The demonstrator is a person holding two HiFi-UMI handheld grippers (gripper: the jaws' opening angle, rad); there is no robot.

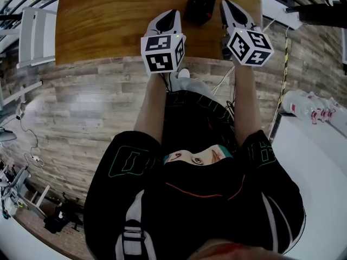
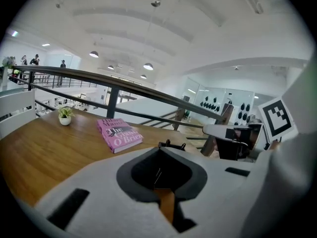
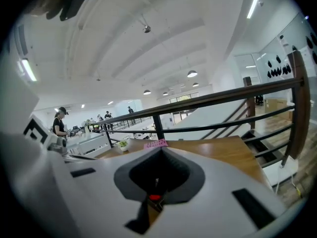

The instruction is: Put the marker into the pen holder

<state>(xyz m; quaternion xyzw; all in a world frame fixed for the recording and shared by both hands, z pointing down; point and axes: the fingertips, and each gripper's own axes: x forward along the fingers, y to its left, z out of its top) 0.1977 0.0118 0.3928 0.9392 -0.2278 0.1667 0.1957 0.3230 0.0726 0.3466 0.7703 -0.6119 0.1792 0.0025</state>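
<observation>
Wooden desk (image 1: 108, 26) carries the pen holder (image 1: 199, 7) between left hand-held gripper (image 1: 172, 13) and right hand-held gripper (image 1: 225, 4), both closed empty, likely since the marker, maybe that red speck (image 3: 155, 198), sits inside it.

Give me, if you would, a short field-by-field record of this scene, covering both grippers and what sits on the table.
surface: wooden table
left gripper: jaws together, nothing between them
right gripper: jaws together; small red spot in the gap below them, too small to identify
pen holder: black, on the table between the two grippers' tips
pink book: lying flat on the table
potted plant: small, at the table's far edge by the railing
marker: not clearly seen in any view
</observation>
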